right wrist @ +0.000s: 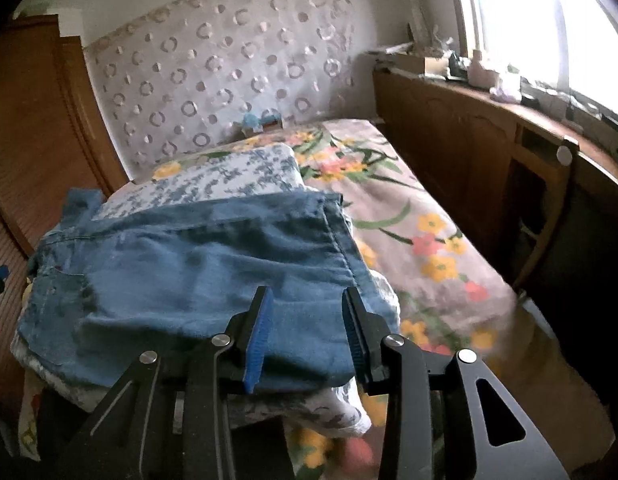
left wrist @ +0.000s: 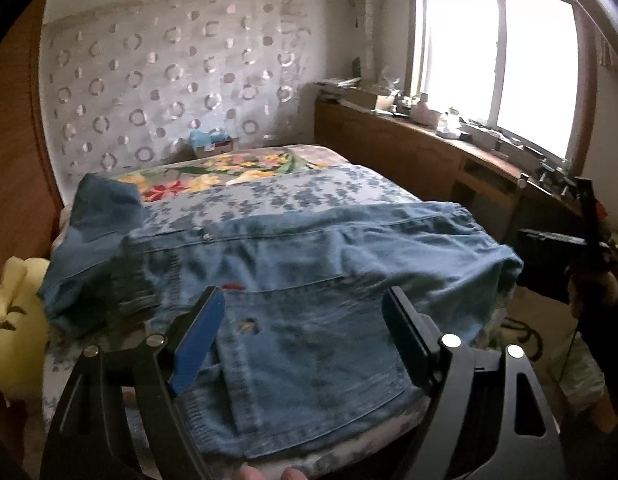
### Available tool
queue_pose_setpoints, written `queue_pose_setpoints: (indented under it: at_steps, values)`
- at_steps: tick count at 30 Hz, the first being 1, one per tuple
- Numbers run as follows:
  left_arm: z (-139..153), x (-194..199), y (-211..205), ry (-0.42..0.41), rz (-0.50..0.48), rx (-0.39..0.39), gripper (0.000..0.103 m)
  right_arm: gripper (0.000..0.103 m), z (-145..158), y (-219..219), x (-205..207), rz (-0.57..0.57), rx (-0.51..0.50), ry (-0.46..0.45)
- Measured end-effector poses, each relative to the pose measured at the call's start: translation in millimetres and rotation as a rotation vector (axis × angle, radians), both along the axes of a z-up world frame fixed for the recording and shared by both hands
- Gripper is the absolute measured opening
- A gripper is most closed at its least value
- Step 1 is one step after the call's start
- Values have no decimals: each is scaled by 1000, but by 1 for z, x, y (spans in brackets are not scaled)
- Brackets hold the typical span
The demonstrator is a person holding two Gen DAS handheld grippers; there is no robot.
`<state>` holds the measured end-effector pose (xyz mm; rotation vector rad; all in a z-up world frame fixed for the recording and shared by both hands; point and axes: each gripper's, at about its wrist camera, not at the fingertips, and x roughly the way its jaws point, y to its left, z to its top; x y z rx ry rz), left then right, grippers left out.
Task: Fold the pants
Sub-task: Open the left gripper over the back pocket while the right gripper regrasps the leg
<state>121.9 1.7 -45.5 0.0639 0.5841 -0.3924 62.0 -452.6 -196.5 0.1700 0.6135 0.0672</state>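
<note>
1. Looking along the left gripper [left wrist: 303, 322], the left wrist view shows its jaws wide apart and clamping nothing; the jeans [left wrist: 309, 264] lie doubled across the near edge of the bed [left wrist: 269, 196].
2. The right wrist view shows the right gripper [right wrist: 307, 332] parted over the jeans' near edge, pads not pressing. One fold looks done; further folds probably remain.
</note>
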Motion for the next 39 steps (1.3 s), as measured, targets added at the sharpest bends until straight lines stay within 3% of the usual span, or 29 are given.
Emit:
queue_pose_setpoints:
  at_steps: [14, 33, 34, 36, 39]
  values:
    - [-14, -1, -29, 60, -47, 1, 81, 44, -19, -27, -1, -97, 40, 43]
    - [-19, -8, -45, 55, -47, 19, 81, 45, -25, -29, 5, -61, 144, 98]
    - [-18, -9, -45, 51, -49, 20, 81, 43, -24, -27, 4, -57, 147, 94]
    - [-18, -10, -45, 48, -49, 20, 81, 10, -22, -23, 2, -43, 130, 84]
    - [-18, -10, -45, 47, -46, 21, 81, 2, -13, -18, -4, -46, 92, 38]
